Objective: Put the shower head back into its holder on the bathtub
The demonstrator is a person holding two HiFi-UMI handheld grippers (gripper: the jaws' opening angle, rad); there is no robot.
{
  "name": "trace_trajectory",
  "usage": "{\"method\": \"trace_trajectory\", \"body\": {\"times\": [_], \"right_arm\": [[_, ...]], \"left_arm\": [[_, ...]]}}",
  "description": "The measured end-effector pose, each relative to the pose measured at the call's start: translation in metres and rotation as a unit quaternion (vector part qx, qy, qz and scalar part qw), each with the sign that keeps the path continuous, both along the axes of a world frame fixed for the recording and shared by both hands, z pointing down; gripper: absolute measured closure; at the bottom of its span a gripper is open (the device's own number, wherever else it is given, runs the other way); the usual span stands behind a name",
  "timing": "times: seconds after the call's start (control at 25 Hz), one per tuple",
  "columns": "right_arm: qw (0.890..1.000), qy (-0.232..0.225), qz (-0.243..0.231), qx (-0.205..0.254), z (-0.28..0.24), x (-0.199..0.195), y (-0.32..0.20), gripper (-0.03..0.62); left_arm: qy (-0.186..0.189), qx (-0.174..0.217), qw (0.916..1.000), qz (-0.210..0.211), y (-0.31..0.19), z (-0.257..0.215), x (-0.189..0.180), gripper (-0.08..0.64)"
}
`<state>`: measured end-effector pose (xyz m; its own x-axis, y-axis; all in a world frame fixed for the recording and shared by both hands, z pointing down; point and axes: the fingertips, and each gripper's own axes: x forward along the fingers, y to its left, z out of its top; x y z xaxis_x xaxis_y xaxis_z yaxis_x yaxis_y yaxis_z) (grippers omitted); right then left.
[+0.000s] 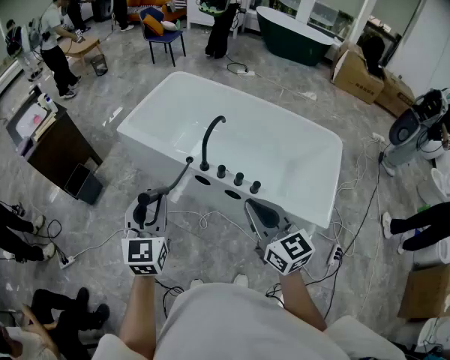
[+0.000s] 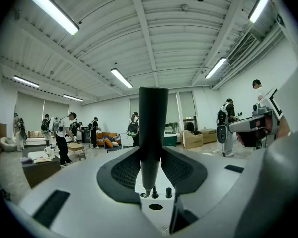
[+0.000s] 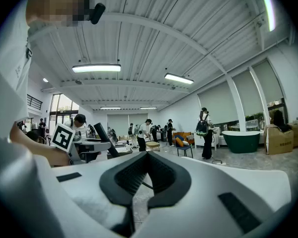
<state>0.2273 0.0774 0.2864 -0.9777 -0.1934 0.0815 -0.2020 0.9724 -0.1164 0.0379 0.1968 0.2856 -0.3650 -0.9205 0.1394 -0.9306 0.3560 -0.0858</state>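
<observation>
Two claws hover before the white bathtub point(image 1: 307, 163): left claw point(image 1: 153, 199) clamps the dark shower head point(image 2: 153, 128); right claw point(image 1: 264, 214) is closed, empty

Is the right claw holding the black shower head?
No, the right claw has nothing between its pads; the shower head stands clamped in the left claw.

Head view: steeply down onto the white bathtub point(image 1: 285, 145). Gripper views: level, low; green tub point(image 1: 289, 40) point(image 3: 243, 142) shared by head and right.
</observation>
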Motion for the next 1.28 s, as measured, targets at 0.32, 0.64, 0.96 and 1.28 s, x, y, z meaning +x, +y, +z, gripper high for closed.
{"method": "trace_trajectory", "body": {"times": [0.32,0.64,0.96,1.28], "right_arm": [[1.0,-0.001,-0.004,0.003,0.0,0.0,-0.004,0.577],[1.0,-0.007,-0.009,-0.005,-0.001,-0.007,0.003,0.576],[1.0,-0.011,-0.008,-0.011,-0.006,-0.035,0.036,0.575],[1.0,-0.006,-0.002,-0.01,-0.006,-0.058,0.077,0.575]], "left_arm": [[-0.002,0.003,1.0,0.0,-0.007,-0.002,0.001,0.422],[-0.003,0.006,0.9999,0.015,-0.01,-0.004,-0.002,0.422],[0.009,0.007,0.9991,0.04,0.007,0.0,-0.019,0.422],[0.013,0.006,0.9979,0.063,0.033,0.008,-0.037,0.422]]}}
